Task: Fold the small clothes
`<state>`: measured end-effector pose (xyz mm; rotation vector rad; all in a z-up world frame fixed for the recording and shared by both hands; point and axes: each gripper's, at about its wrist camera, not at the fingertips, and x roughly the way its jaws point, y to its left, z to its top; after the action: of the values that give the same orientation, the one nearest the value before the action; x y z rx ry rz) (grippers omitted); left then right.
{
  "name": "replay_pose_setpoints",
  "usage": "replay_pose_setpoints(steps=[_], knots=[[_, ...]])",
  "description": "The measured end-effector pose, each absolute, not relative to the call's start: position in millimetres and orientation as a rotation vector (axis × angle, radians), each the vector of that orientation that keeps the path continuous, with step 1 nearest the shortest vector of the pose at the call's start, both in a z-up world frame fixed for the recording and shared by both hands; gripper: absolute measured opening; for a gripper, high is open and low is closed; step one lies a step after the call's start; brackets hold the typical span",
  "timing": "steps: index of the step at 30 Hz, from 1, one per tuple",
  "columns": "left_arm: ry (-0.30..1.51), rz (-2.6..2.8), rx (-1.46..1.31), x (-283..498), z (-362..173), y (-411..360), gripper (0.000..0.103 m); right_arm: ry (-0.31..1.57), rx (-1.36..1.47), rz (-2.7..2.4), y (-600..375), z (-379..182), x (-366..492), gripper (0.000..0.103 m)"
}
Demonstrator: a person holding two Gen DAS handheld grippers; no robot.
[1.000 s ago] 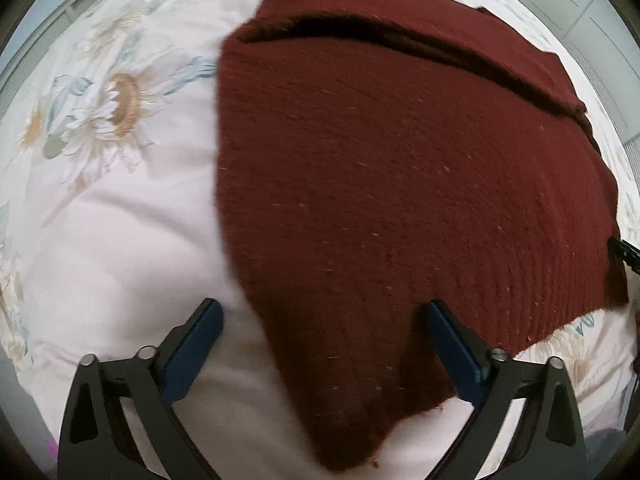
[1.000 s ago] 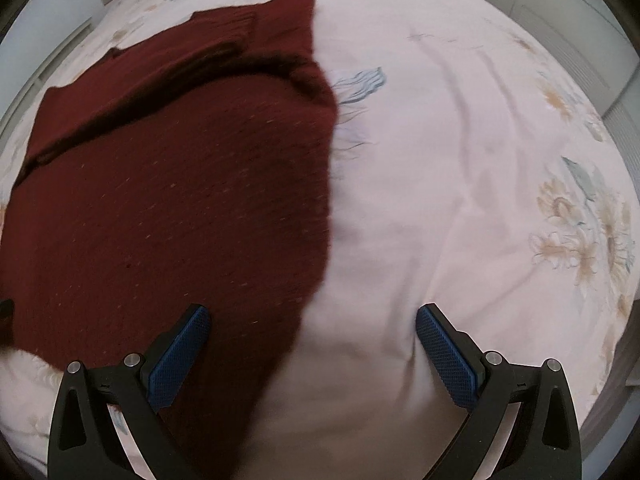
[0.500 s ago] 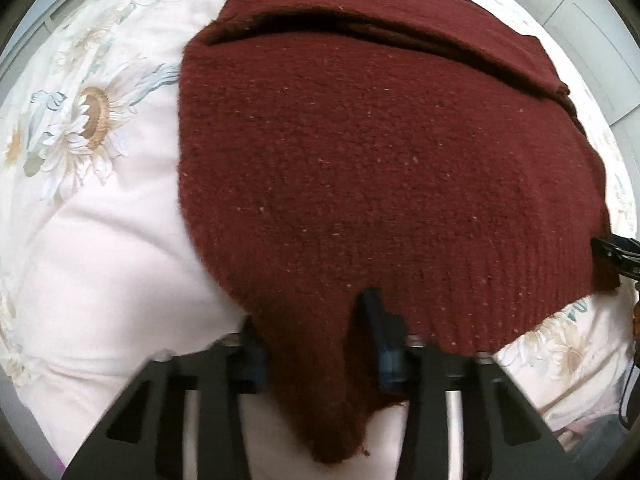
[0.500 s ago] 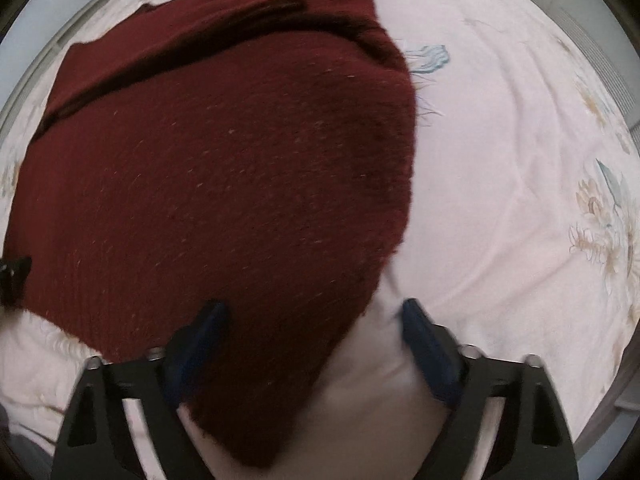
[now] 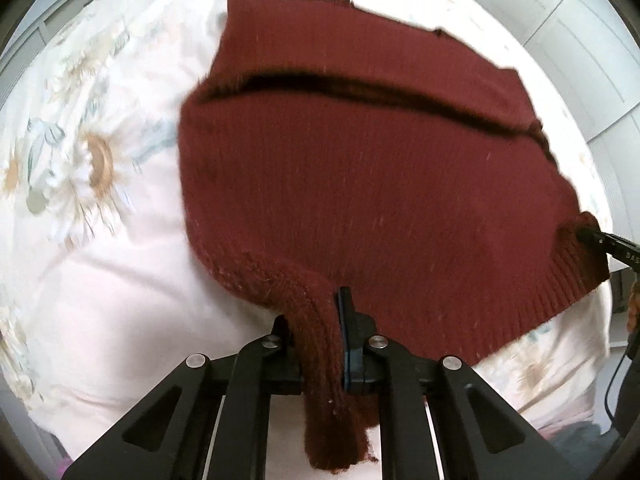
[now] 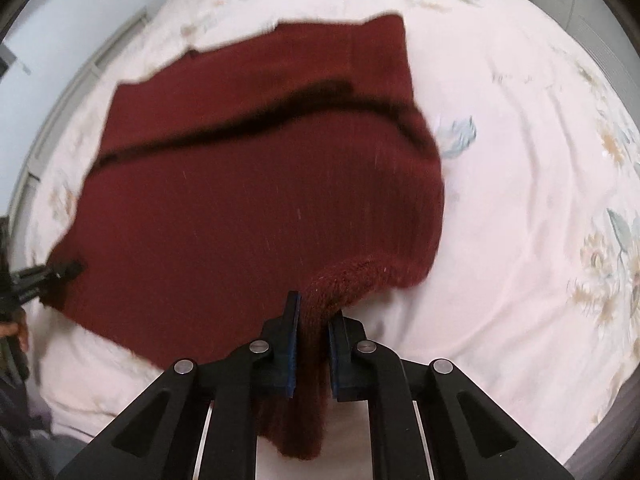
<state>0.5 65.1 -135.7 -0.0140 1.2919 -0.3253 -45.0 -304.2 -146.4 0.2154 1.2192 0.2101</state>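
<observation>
**We pinch both hem corners**

The red sweater (image 5: 360,184) lies on the flowered bed (image 5: 100,260), long side running left to right, ribbed hem nearest us. Our left hand-held gripper (image 5: 320,340) and right hand-held gripper (image 6: 312,344) have just snapped closed on its hem corners, which now bunch upward. We think the fold can start.

A dark red knit sweater (image 5: 360,184) lies on a pale pink bedspread (image 5: 112,280) printed with daisies.
</observation>
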Motion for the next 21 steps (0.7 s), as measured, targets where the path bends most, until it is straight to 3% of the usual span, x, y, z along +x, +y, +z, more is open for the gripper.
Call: replay_pose_setpoints(steps=[14, 21], knots=[[1.103, -0.318, 0.004, 81, -59, 70, 0.009, 1.004, 0.278, 0.215, -322, -76, 50, 0.011], [1.070, -0.255, -0.001, 145, -51, 75, 0.009, 0.976, 0.282, 0.168, -334, -61, 104, 0.011]])
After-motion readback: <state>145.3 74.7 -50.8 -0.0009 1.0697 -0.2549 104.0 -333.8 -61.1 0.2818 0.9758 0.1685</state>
